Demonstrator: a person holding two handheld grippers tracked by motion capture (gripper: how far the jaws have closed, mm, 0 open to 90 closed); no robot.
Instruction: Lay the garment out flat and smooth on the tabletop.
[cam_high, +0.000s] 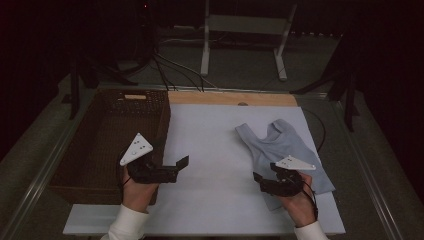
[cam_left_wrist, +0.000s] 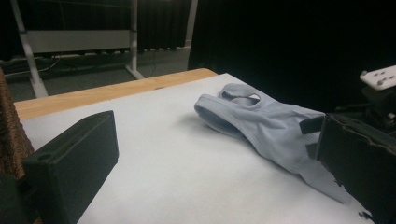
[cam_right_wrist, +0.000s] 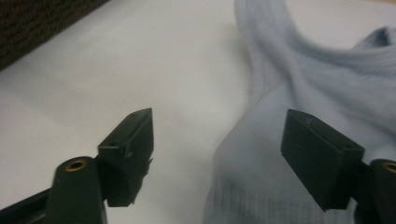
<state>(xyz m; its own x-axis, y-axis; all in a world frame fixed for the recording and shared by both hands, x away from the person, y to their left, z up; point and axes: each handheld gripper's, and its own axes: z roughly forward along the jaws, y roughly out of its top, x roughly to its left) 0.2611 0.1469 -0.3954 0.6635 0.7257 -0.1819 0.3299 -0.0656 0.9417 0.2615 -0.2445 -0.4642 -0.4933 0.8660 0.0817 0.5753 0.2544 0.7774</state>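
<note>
A light blue sleeveless garment (cam_high: 290, 142) lies crumpled on the right half of the white table (cam_high: 215, 150). My right gripper (cam_high: 260, 184) is open at the garment's near left edge, one jaw over the cloth (cam_right_wrist: 327, 70) and the other over bare table, with nothing gripped (cam_right_wrist: 222, 126). My left gripper (cam_high: 179, 170) is held beside the brown wicker basket (cam_high: 105, 145), open and empty. Its jaws (cam_left_wrist: 217, 135) point across the table toward the garment (cam_left_wrist: 261, 121).
The basket takes up the table's left side, and its wall (cam_left_wrist: 9, 130) is close to my left jaw. A wooden strip (cam_high: 232, 98) runs along the far edge. Behind it are a white stand (cam_high: 245, 25) and cables (cam_high: 170, 70) on the floor.
</note>
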